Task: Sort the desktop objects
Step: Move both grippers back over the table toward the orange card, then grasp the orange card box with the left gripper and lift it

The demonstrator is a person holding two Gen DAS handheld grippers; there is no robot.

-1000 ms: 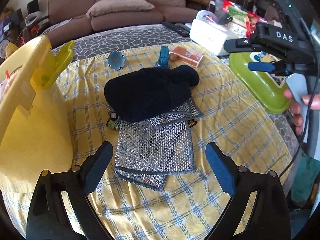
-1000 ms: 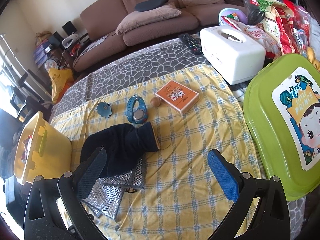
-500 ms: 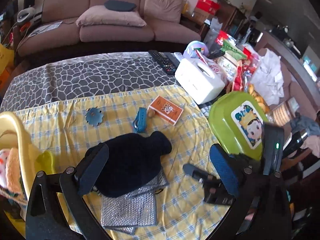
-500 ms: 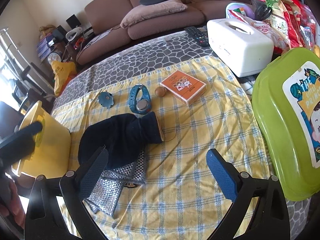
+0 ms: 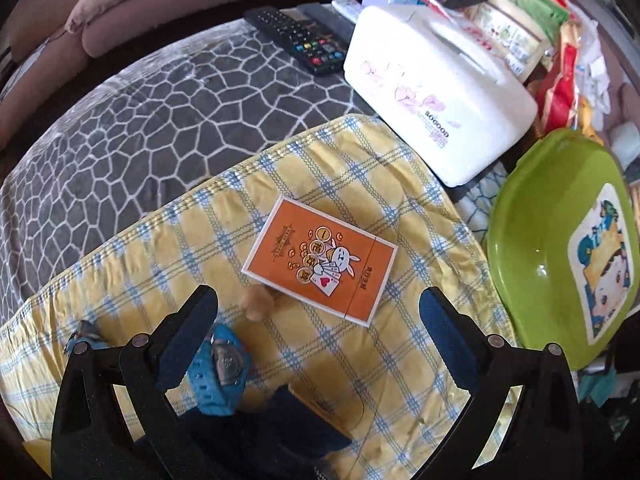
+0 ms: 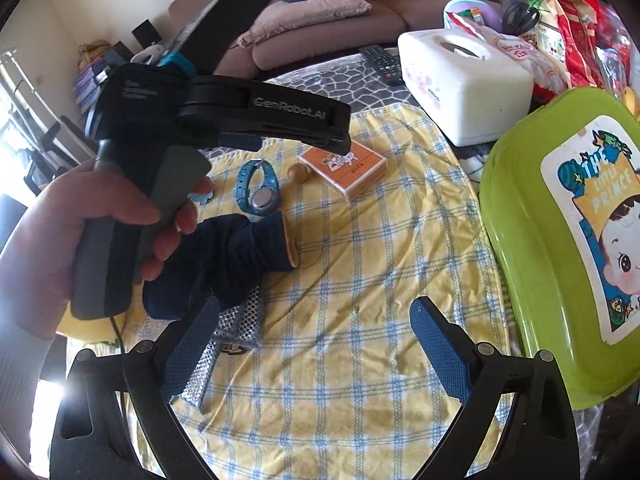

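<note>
Over the yellow checked cloth [image 5: 400, 360], the left wrist view has swung off the dark mitten and mesh cloth; the left gripper [image 5: 316, 320] now hangs above the orange card box [image 5: 320, 258], so that is likely the next pick. Its jaws, just opened wider, stand apart and empty.

In the right wrist view, the right gripper [image 6: 316, 330] hovers wide open, holding nothing, over bare cloth beside the green lid [image 6: 520, 240].

Daylight scene, bright overall. Window glare blew out the lower left of the right wrist view. Strong fisheye bending and dark corners in both. The hand [image 6: 76, 232] was close and soft; glare spot on green lid [image 5: 540, 270].
</note>
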